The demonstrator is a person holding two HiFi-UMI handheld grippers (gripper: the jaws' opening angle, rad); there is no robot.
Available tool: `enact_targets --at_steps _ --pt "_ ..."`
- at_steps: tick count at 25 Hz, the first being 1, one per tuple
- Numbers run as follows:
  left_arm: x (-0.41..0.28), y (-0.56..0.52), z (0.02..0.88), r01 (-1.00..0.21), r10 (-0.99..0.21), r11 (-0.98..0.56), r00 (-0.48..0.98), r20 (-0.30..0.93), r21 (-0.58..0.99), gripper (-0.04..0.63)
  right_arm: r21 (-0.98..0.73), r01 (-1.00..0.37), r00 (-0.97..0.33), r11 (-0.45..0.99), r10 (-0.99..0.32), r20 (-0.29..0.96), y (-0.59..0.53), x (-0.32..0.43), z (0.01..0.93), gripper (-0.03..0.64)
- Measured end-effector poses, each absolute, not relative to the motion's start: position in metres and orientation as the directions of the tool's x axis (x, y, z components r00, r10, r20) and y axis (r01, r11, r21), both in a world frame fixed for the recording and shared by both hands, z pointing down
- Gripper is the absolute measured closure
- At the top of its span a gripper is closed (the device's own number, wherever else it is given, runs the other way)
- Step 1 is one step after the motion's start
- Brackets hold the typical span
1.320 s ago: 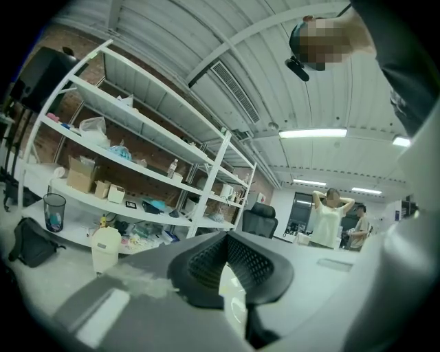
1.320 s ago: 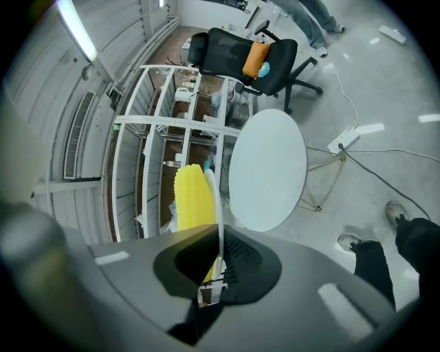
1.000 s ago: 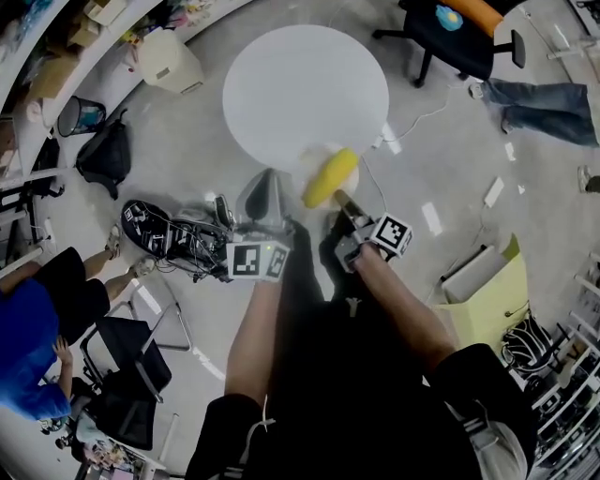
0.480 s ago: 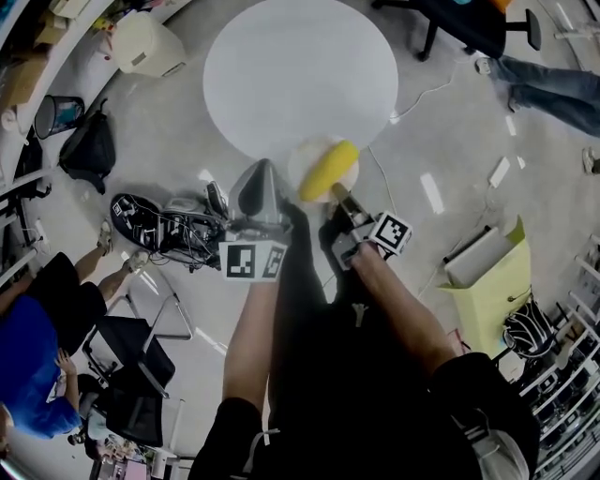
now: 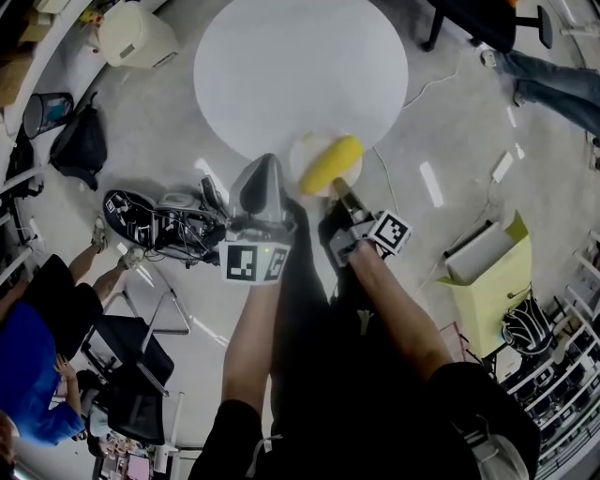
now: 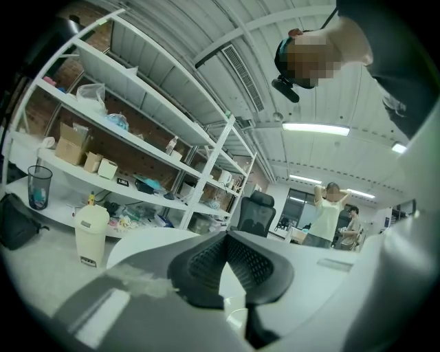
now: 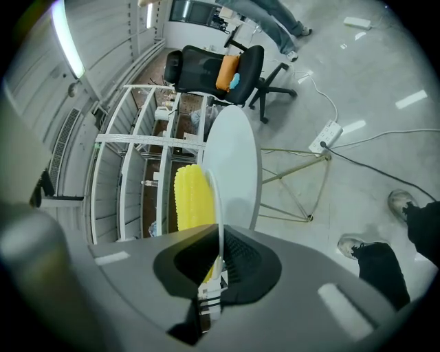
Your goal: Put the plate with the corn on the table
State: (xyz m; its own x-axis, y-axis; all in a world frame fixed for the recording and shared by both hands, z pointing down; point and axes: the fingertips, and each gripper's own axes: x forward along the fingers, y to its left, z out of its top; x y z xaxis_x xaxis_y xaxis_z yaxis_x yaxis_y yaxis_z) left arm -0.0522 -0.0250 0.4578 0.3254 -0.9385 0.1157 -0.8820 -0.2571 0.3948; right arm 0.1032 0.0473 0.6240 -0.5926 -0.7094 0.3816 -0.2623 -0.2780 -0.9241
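Note:
A white plate (image 5: 308,150) carrying a yellow corn cob (image 5: 330,164) hangs at the near edge of the round white table (image 5: 300,66), partly over its rim. My right gripper (image 5: 339,189) is shut on the plate's near rim. In the right gripper view the plate (image 7: 219,220) shows edge-on between the pads, with the corn (image 7: 192,199) to its left and the table (image 7: 234,161) beyond. My left gripper (image 5: 265,169) is to the left of the plate, pointing at the table, shut and holding nothing. In its own view the left gripper (image 6: 230,275) faces the table (image 6: 142,240).
Cables and gear (image 5: 159,225) lie on the floor left of my arms. A yellow box (image 5: 487,291) stands at the right, an office chair (image 5: 469,19) beyond the table, a white bin (image 5: 136,37) and a black bag (image 5: 80,141) at upper left. People stand at left (image 5: 37,366).
The plate with the corn has moved forward with my right gripper and now overlaps the table's near edge. The table has come closer. The left gripper moved along beside it.

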Motion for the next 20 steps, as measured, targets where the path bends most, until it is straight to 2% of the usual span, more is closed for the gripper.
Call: enact_targets --at_steps 20 --pt "-0.042 -0.031 0.472 -0.856 -0.924 -0.292 0.368 0.105 0.427 0.595 -0.903 -0.267 -0.525 -0.338 -0.734 0.43 0.05 0.112 0.661 0.597"
